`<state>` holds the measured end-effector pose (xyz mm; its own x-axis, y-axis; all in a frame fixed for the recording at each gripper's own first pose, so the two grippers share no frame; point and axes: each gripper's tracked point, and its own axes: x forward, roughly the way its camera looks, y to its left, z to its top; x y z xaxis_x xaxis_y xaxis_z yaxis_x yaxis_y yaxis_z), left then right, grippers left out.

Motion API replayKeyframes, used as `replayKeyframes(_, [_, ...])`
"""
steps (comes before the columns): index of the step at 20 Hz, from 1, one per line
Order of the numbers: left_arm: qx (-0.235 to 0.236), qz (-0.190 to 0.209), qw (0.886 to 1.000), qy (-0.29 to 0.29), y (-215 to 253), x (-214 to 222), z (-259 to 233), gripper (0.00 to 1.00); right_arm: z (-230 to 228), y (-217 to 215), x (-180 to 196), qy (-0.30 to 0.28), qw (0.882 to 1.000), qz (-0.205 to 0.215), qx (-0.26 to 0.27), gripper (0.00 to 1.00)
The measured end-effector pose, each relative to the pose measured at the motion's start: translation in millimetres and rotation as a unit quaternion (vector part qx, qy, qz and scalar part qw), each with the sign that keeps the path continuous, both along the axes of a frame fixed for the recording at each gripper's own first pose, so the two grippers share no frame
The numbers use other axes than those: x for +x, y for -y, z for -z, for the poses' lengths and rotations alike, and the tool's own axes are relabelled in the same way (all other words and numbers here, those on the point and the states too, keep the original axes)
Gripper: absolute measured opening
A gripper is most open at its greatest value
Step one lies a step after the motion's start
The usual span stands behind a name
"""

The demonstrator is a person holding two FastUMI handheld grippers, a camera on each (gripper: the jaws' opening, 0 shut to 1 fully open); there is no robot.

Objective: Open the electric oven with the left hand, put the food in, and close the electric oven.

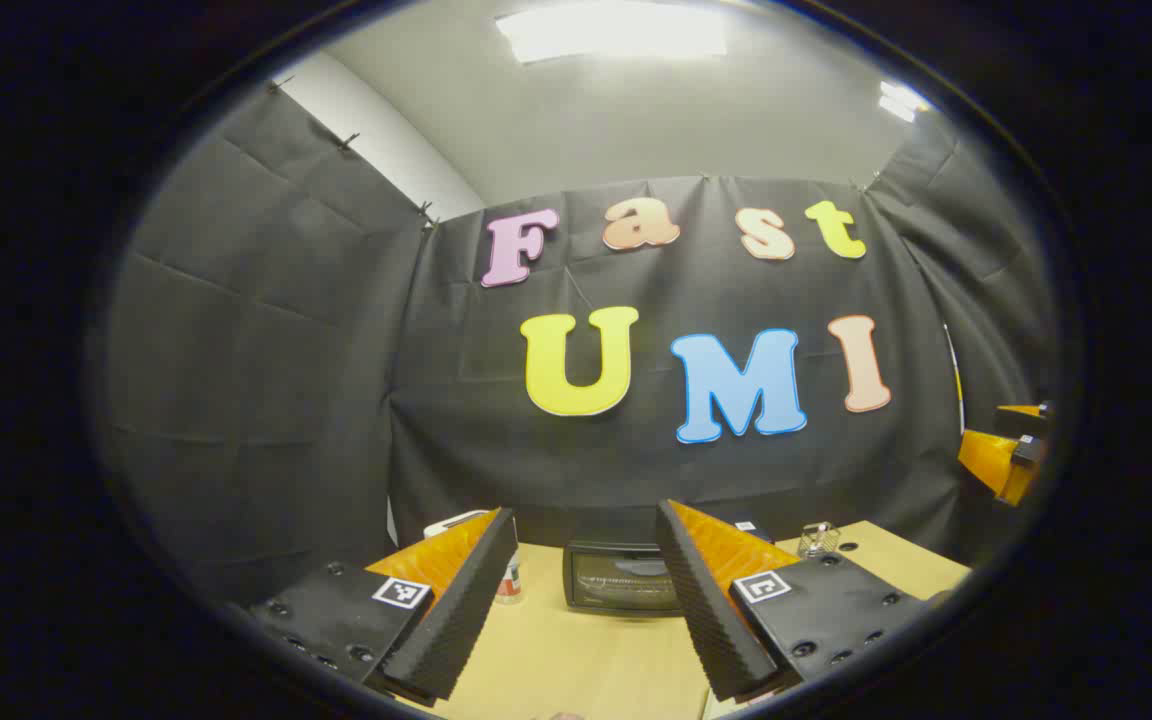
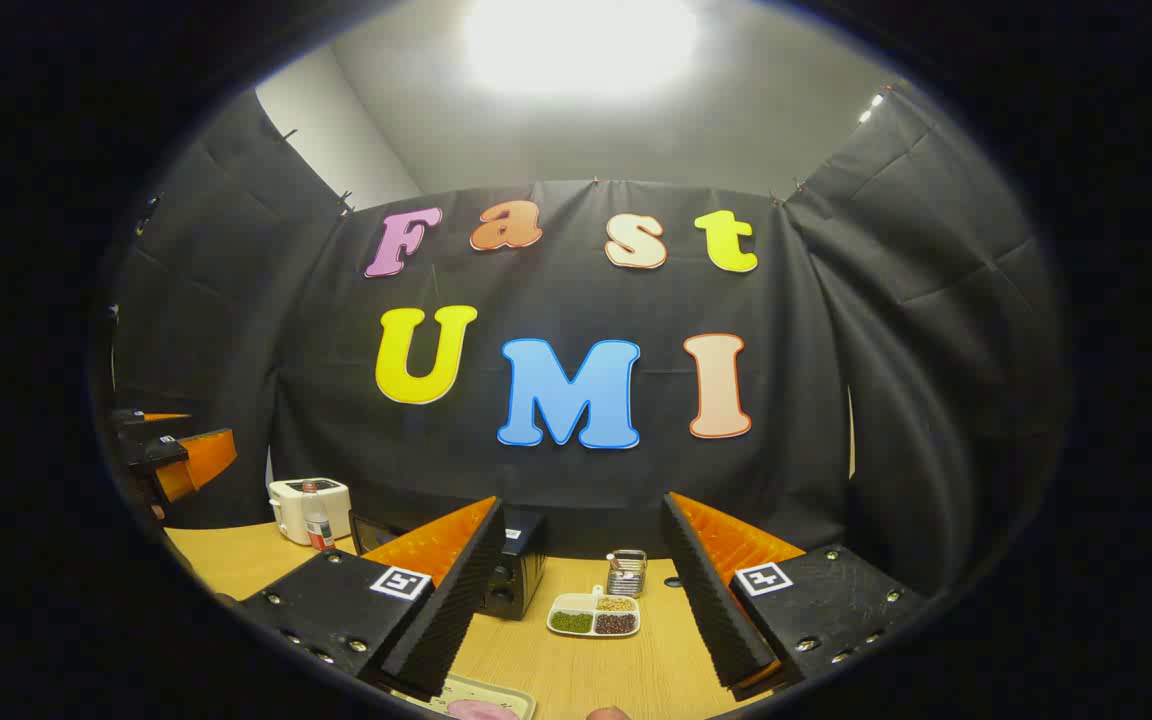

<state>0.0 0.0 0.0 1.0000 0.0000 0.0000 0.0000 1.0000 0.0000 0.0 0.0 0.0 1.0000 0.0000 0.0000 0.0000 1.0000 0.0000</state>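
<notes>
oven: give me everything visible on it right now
The electric oven is a small dark countertop box with a glass-fronted door, a wire rack faintly visible behind the glass. The door looks shut. It stands upright on the light wooden table near the black cloth wall, straight ahead of the left gripper, whose fingers are spread and well short of it. In the right gripper view its right end shows past a finger, with what look like knobs. Nothing touches it.
</notes>
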Motion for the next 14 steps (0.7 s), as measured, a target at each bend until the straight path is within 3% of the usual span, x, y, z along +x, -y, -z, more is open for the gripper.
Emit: replayKeyframes(14, [0.013,0.017,1.0,-0.006,37.9,-5.2,1.3,0.99,10.1,31.0,-18.9,-0.002,1.0,-0.002,-0.004,0.95])
